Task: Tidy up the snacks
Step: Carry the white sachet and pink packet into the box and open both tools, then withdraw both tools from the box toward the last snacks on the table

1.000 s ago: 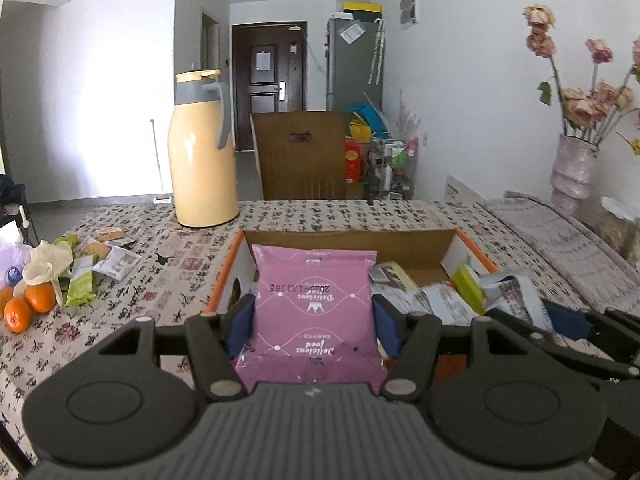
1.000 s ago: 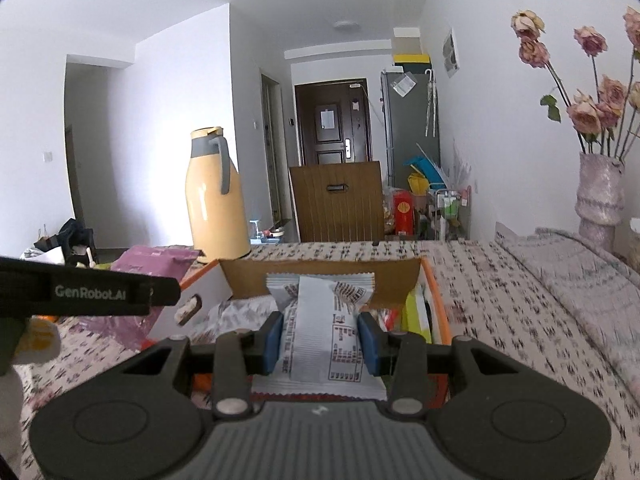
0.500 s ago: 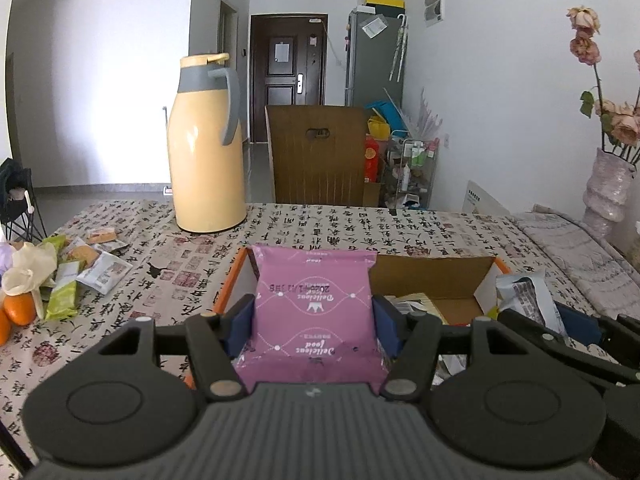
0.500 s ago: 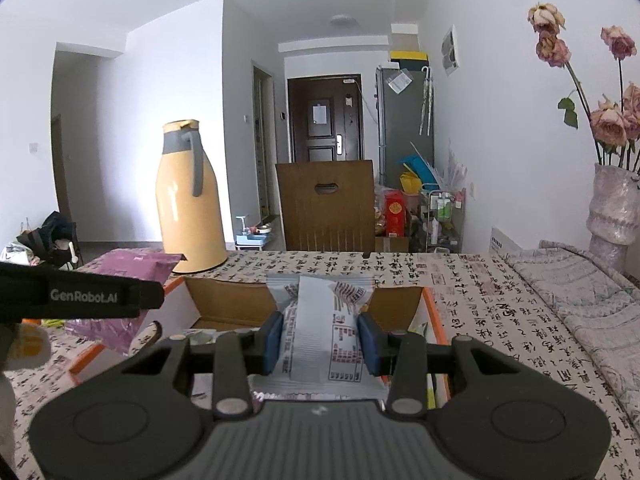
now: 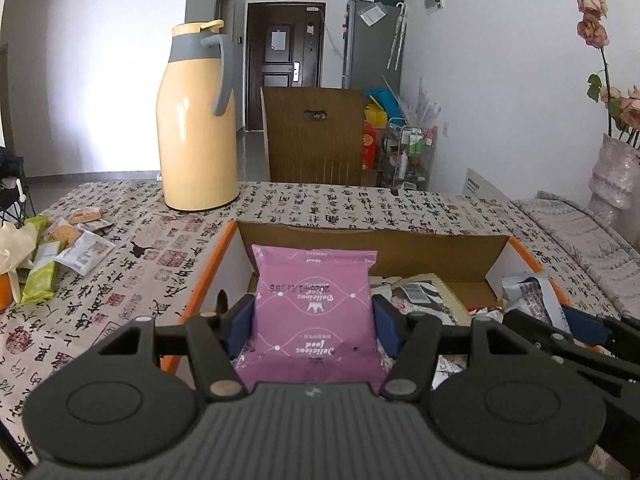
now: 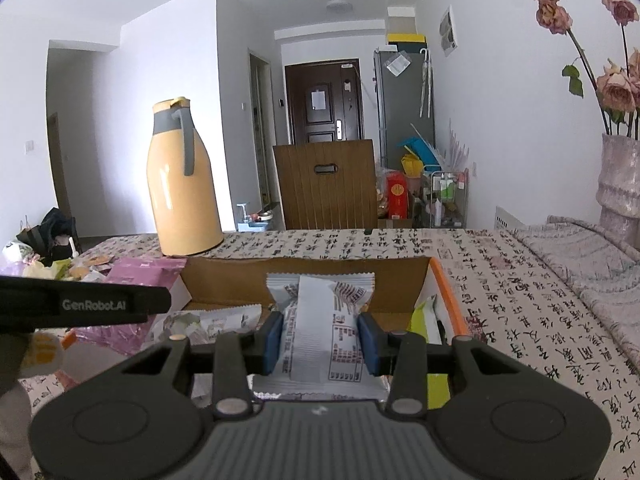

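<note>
Left gripper (image 5: 314, 326): fingers closed on pink snack packet (image 5: 314, 312), held over left part of the orange-edged cardboard box (image 5: 208, 276). Right gripper (image 6: 321, 338): fingers clamp grey-white snack packet (image 6: 320, 332) above the box's right part. Loose snacks (image 5: 60, 246) lie on worktop (image 5: 320, 204), left of the box.

Bright, even daylight in both views, overexposed white glow on the left wall (image 5: 92, 92), specular highlight on the yellow flask (image 5: 188, 104), soft faint shadows on the tabletop (image 5: 320, 204), strong fisheye bending at edges, dark vignetted corners, near claw bodies slightly soft.
</note>
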`<control>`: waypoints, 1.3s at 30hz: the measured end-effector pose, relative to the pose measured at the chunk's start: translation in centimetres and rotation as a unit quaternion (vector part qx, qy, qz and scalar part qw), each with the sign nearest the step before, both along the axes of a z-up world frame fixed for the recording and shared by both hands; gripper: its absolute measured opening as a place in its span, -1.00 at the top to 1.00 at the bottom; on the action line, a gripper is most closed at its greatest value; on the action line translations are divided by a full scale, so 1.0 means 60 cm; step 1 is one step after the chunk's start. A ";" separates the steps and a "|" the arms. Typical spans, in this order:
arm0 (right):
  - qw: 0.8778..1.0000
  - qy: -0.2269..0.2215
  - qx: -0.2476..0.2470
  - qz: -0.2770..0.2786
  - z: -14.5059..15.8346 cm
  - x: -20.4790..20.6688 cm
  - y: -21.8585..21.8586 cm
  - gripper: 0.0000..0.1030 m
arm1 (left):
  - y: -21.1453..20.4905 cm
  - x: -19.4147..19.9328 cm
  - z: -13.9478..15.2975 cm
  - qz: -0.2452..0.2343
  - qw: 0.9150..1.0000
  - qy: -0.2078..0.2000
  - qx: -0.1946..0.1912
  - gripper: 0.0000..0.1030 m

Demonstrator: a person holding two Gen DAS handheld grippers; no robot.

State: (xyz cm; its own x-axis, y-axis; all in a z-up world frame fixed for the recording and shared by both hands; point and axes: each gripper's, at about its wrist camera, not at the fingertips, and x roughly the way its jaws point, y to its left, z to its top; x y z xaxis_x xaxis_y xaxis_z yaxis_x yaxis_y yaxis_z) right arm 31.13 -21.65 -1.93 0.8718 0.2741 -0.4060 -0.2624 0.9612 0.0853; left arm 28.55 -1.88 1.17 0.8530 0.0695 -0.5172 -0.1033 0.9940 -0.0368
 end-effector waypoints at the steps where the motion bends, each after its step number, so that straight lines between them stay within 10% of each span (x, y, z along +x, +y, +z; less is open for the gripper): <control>1: 1.000 0.002 0.001 0.000 -0.001 0.001 -0.001 0.23 | 0.000 0.000 0.000 -0.003 1.000 0.001 -0.002 -0.23; 5: 1.000 0.006 0.009 -0.003 -0.003 0.001 -0.008 0.18 | 0.006 -0.005 0.003 -0.001 1.000 -0.008 -0.014 -0.80; 9: 1.000 -0.001 0.019 -0.018 -0.001 -0.005 -0.017 -0.88 | 0.011 -0.012 0.009 0.019 0.999 -0.023 -0.018 -1.00; 12: 0.999 -0.003 0.025 -0.022 -0.001 -0.005 -0.021 -1.00 | 0.012 -0.010 0.009 0.021 0.999 -0.020 -0.019 -1.00; 39: 0.999 -0.009 -0.001 -0.033 0.042 -0.058 -0.012 -1.00 | 0.020 -0.088 0.061 0.020 0.999 -0.039 -0.019 -1.00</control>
State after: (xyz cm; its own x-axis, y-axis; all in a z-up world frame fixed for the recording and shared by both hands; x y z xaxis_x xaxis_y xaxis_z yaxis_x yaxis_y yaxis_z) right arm 27.65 -22.36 0.56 0.8950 0.2144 -0.3912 -0.1995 0.9767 0.0788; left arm 23.25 -0.68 4.82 0.8874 0.0856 -0.4530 -0.1375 0.9870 -0.0829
